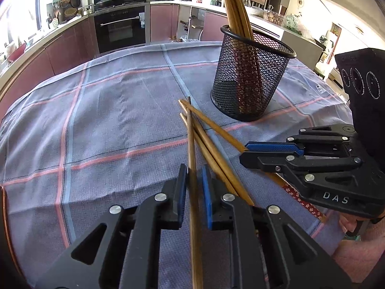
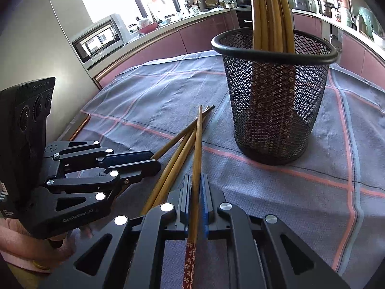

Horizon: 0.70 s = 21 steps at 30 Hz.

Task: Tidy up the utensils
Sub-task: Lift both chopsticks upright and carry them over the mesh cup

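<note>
The right tongs [image 2: 196, 190] are clamped on a single bamboo chopstick [image 2: 197, 144], whose tip points up toward the black mesh holder [image 2: 274, 101]. The chopstick's red flowered end [image 2: 189, 265] runs back between the tongs' arms. Three more loose chopsticks [image 2: 175, 154] lie on the checked grey cloth [image 2: 300, 204] just left of the held one, fanned out with their tips near the holder's base. The holder stands upright on the cloth, with a bundle of chopsticks [image 2: 272, 12] upright inside it. Left of the holder, the left tongs [image 2: 154, 161] are closed over the loose chopstick farthest from the holder.
</note>
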### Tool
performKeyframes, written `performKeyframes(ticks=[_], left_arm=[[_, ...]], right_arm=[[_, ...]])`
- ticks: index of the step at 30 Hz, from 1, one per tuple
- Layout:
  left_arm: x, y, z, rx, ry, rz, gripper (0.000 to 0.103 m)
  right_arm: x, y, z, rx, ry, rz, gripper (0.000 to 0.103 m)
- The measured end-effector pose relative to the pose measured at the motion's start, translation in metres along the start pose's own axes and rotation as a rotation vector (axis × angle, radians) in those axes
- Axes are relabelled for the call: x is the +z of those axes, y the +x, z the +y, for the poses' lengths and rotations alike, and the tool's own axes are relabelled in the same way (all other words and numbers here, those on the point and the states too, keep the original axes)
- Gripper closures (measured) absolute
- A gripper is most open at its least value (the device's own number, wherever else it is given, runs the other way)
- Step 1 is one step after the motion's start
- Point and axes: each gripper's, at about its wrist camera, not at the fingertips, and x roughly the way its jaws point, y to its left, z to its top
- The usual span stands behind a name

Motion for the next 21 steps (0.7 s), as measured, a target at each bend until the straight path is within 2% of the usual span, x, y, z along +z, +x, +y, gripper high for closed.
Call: performKeyframes(ticks=[2,9,21], left_arm=[[0.001,-0.001,-0.001,-0.005,-0.002,-0.005,0.095],[0.006,-0.012,-0.001,-0.019,-0.011,-0.041,0.095],[0.034,-0.076,0.001,-0.149,-0.022,-0.191,0.095]], right_arm=[[0.0,-0.003,0.0,0.004,0.0,-0.009,0.097],[0.006,-0.029,0.002,0.028,-0.02,-0.086,0.097],[0.026,-0.087,-0.012,0.037,0.007,-0.249,0.097]])
